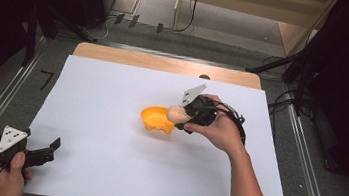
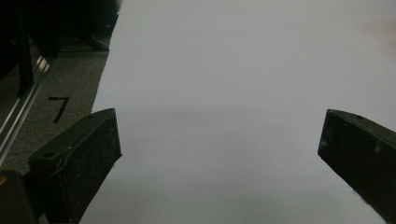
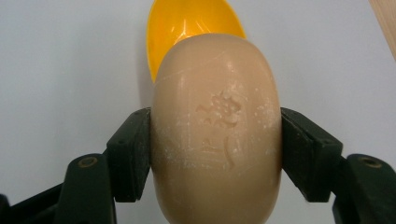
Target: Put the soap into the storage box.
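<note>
While over bowl [image 1: 157,119] | R tongs [image 3: 215,140] grip soap [image 3: 217,130] | L tongs [image 2: 219,154] released

The soap [image 3: 217,126] between the right tongs [image 3: 215,154] looks waxy and smooth. Past it, the yellow bowl [image 3: 187,28] is shiny plastic. White matt paper [image 1: 111,105] covers the wooden worktop [image 1: 166,63].

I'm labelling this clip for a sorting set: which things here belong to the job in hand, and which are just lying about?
In the job:
- bar of soap, clamped in the right hand-held gripper
- orange dish, just under the soap

Lying about:
- white sheet covering the table
- left hand-held gripper, open and idle
- floor cables
</note>
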`<action>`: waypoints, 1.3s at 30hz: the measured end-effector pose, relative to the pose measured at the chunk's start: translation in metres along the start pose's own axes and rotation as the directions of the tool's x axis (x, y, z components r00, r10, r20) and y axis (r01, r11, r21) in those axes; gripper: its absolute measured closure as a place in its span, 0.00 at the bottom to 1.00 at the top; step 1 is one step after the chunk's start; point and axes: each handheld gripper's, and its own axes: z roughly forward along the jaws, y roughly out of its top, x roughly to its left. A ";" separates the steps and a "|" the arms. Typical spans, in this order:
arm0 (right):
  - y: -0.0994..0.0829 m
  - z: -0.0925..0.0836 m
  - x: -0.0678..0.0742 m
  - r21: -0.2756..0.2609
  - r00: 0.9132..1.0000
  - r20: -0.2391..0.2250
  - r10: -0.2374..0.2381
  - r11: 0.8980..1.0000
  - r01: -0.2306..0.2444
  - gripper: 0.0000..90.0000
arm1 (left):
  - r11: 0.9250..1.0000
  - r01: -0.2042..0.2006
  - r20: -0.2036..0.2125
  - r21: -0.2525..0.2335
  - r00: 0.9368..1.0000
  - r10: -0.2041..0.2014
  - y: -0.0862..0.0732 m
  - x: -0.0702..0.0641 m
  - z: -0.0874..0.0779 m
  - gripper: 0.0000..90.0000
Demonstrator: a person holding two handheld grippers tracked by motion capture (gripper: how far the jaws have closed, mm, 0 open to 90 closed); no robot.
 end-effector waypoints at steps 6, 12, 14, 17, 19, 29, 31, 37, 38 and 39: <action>0.011 0.008 -0.003 -0.007 1.000 -0.009 -0.027 1.000 0.026 0.37 | 1.000 0.002 0.000 -0.001 1.000 -0.002 0.000 0.000 0.000 0.00; 0.024 0.015 -0.003 0.000 0.998 -0.027 -0.056 0.998 0.056 0.37 | 1.000 0.001 0.000 0.000 1.000 -0.001 0.000 0.000 0.000 0.00; 0.025 0.016 -0.004 -0.005 0.997 -0.027 -0.068 0.998 0.067 0.37 | 1.000 0.001 0.001 0.000 1.000 -0.001 0.000 0.000 0.000 0.00; 0.029 0.020 -0.003 -0.005 0.997 -0.043 -0.068 0.998 0.068 0.37 | 1.000 0.002 0.001 0.000 1.000 -0.002 0.000 0.000 0.000 0.00; 0.031 0.024 -0.003 0.012 0.996 -0.050 -0.072 0.997 0.073 0.37 | 1.000 0.002 0.001 0.000 1.000 -0.002 0.000 0.000 0.000 0.00; 0.037 0.041 -0.008 0.020 0.993 -0.095 -0.069 0.997 0.071 0.37 | 1.000 0.004 0.002 0.001 1.000 -0.004 0.000 0.001 0.000 0.00; 0.038 0.043 -0.009 0.026 0.992 -0.110 -0.061 0.998 0.064 0.37 | 1.000 0.004 0.002 0.002 1.000 -0.004 0.000 0.001 0.000 0.00; 0.039 0.051 -0.011 0.039 0.991 -0.125 -0.048 0.998 0.053 0.37 | 1.000 0.005 0.005 0.002 1.000 -0.005 0.000 0.001 0.000 0.00; 0.039 0.051 -0.012 0.037 0.990 -0.133 -0.045 0.998 0.050 0.37 | 1.000 0.006 0.005 0.002 1.000 -0.006 0.000 0.001 0.000 0.00; 0.038 0.051 -0.013 0.040 0.990 -0.134 -0.034 0.998 0.039 0.37 | 1.000 0.006 0.007 0.004 1.000 -0.006 0.000 0.001 -0.001 0.00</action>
